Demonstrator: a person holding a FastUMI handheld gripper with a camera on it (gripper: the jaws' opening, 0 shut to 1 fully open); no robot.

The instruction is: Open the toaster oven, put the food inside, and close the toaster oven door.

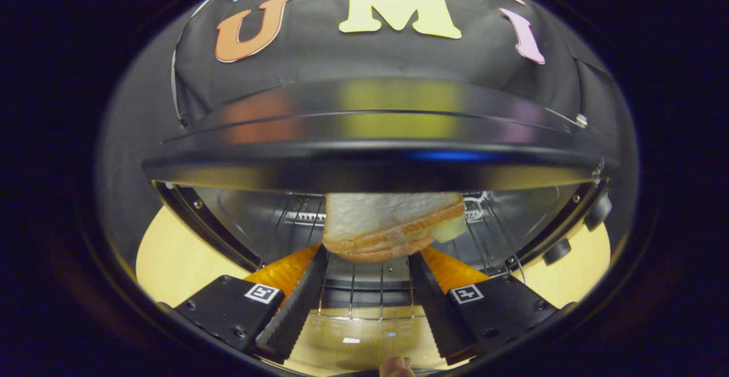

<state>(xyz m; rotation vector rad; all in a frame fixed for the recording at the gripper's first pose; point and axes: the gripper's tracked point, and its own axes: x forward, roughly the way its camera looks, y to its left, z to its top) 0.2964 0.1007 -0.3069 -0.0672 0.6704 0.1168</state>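
Oven (376, 160) door open. Tongs (367, 254) pinching sandwich (387, 223) mid-frame, at the cavity mouth above the rack (364, 297). Left, I'd say: set it down, release, close door.

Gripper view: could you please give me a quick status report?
Gripper shut on sandwich, held at the oven mouth. Toaster oven open, wire rack just below. Nothing blocking the way in.

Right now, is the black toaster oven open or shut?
Open: the black toaster oven shows its wire rack, and the gripper holds the toast sandwich at its mouth.
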